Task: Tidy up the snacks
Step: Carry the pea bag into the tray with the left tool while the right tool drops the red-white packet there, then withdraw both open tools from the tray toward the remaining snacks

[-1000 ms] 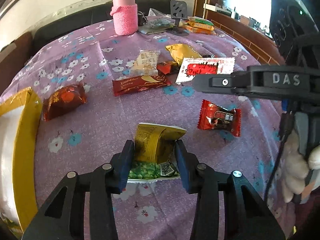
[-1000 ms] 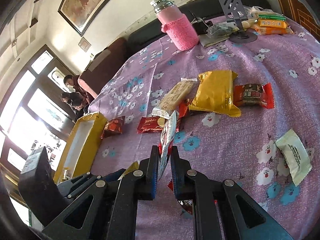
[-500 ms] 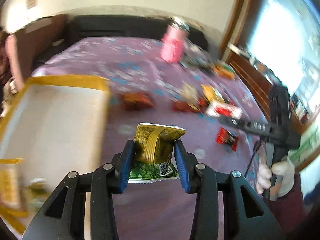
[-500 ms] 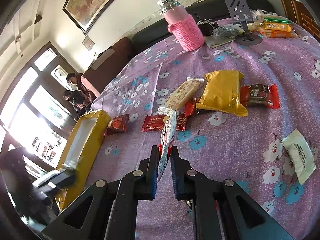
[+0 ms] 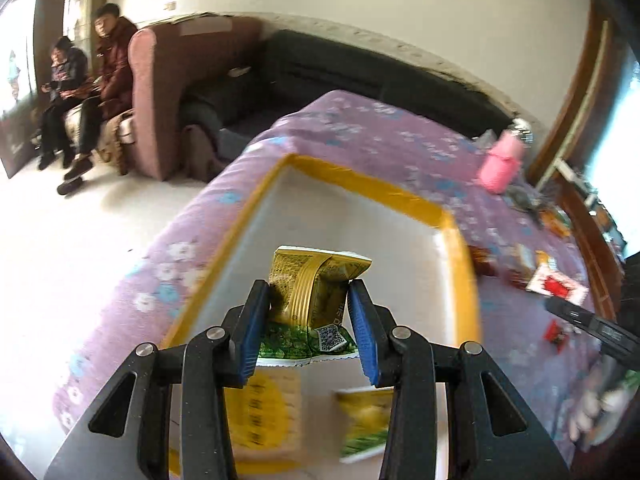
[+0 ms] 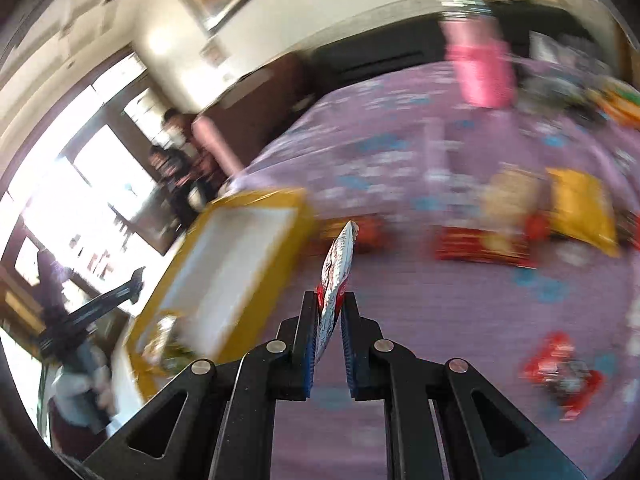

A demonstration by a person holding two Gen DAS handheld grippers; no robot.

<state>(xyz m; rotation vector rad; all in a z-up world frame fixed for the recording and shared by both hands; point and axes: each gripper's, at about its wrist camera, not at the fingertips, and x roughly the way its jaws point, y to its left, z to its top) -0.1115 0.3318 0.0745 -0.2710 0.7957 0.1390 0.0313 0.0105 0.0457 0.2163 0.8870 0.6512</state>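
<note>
My left gripper [image 5: 310, 292] is shut on a gold and green snack packet [image 5: 316, 292] and holds it above the yellow-rimmed white box [image 5: 360, 184]. Two yellow-green packets [image 5: 262, 412] lie in the box below. My right gripper [image 6: 329, 300] is shut on a white and red snack packet [image 6: 336, 272], held edge-up over the purple flowered cloth [image 6: 460, 320], right of the box [image 6: 256, 200]. The left gripper [image 6: 100, 304] shows over the box at the far left.
Loose snacks lie on the cloth: a yellow bag [image 6: 580, 208], red packets [image 6: 480, 248] and a red one [image 6: 560, 372] near front right. A pink bottle [image 6: 480, 68] stands at the back. Two people sit on a sofa [image 5: 80, 80] beyond the table's left edge.
My left gripper has swung left with the gold packet from over the cloth to above the box. My right gripper has moved left toward the box with its packet; its view is blurred.
</note>
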